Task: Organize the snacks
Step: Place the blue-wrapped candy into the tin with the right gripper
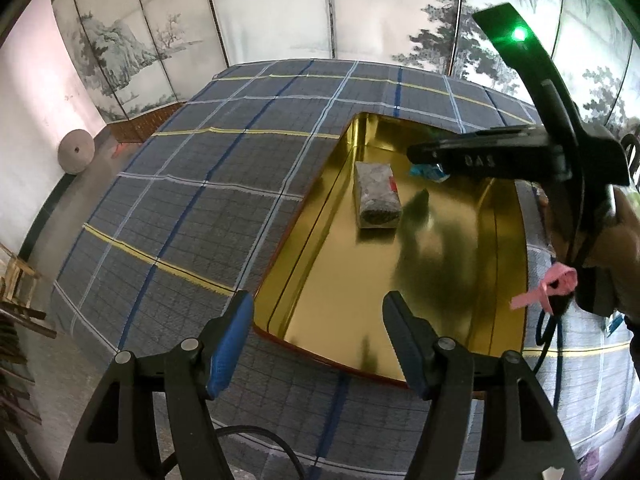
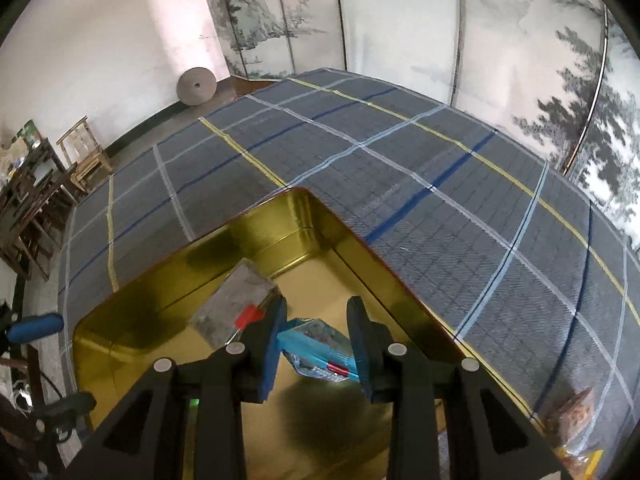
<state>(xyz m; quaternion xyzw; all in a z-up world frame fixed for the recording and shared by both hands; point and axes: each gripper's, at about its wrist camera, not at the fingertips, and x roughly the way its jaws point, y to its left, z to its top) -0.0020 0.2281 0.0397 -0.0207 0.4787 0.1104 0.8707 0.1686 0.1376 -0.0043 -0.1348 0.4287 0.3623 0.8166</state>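
My right fingers (image 2: 316,344) stand apart over the gold tin (image 2: 132,320), a blue snack packet (image 2: 316,346) lying between them; the gap looks wider than the packet, and I cannot tell whether either pad touches it, so I judge it either just let go or about to be. My left fingers (image 1: 318,340) are spread wide and hold nothing, hovering at the tin's near rim where it meets the checked cloth (image 1: 180,200) on the desk.

Inside the tin, a grey-wrapped snack block (image 1: 376,196) with a small red mark lies flat on the gold floor, close to the far-left corner in the left view. The blue packet sits just beside it, toward the right wall, partly hidden in the left view by my right tool. The rest of the tin's floor shows only reflections and shadow.

Beyond the tin the cloth runs bare to the far edge, with a painted folding screen (image 1: 280,8) behind. At the lower right edge of the right view, an orange-toned packet (image 2: 576,408) lies on the cloth outside the tin, with something yellow just below it; both are too blurred to name.

By my reading the job is under way: one snack is stowed, a second is at the tin, and at least that orange item is still to be gathered.
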